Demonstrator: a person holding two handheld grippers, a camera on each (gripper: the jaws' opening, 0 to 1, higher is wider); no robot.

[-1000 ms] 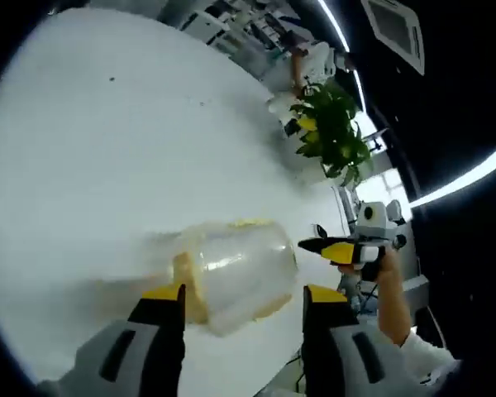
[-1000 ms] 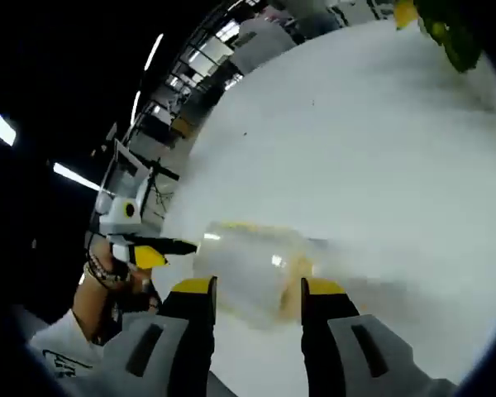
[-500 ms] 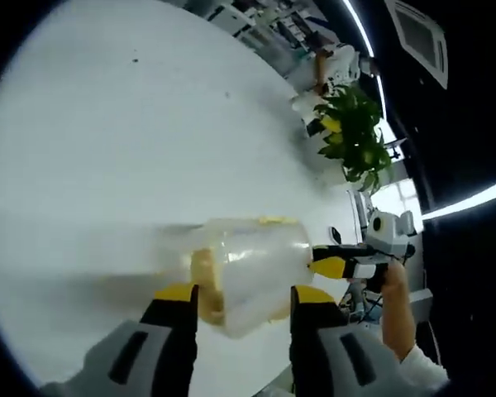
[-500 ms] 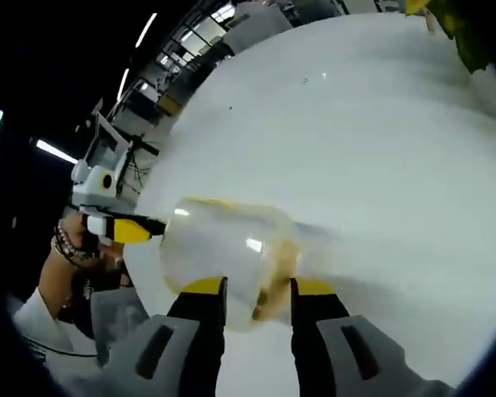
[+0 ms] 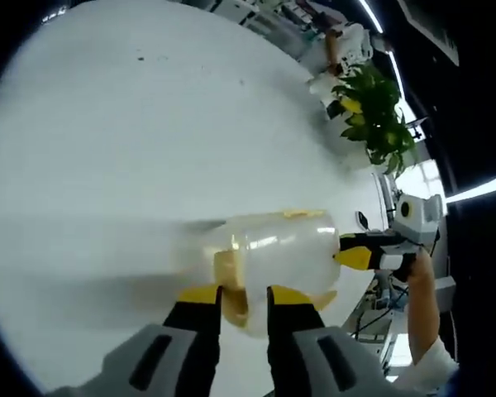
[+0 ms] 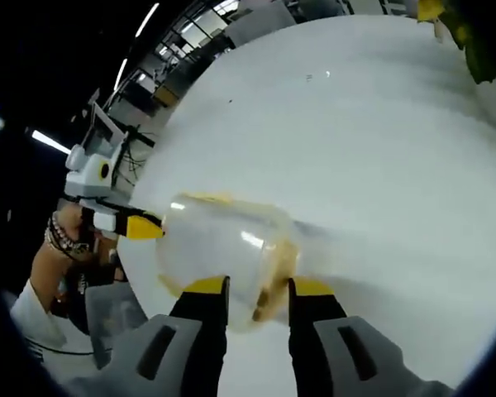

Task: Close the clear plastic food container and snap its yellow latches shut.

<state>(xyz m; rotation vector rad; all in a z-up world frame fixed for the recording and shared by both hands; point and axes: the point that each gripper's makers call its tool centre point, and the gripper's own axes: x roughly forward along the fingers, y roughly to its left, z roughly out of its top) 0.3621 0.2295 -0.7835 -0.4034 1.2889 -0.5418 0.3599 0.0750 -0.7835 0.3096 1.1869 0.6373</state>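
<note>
The clear plastic container (image 5: pixel 277 252) lies on the white table (image 5: pixel 124 149), between my two grippers. In the left gripper view, my left gripper (image 5: pixel 244 296) has its yellow-tipped jaws drawn close on the yellow latch (image 5: pixel 229 281) at the container's near end. The right gripper (image 5: pixel 355 256) touches the far end from the right. In the right gripper view, my right gripper (image 6: pixel 258 288) pinches the other yellow latch (image 6: pixel 269 291) on the container (image 6: pixel 219 244). The left gripper (image 6: pixel 140 227) meets the opposite end from the left.
A green potted plant (image 5: pixel 372 107) stands at the table's far edge, its leaves (image 6: pixel 471 37) showing at the top right. A person's hand (image 5: pixel 420 285) and a braceleted wrist (image 6: pixel 62 248) hold the grippers. Office furniture lies beyond the table edge.
Both pairs of jaws have narrowed around the container's ends, the left one more. The grippers have moved in closer to the container, which now sits squeezed between them.
</note>
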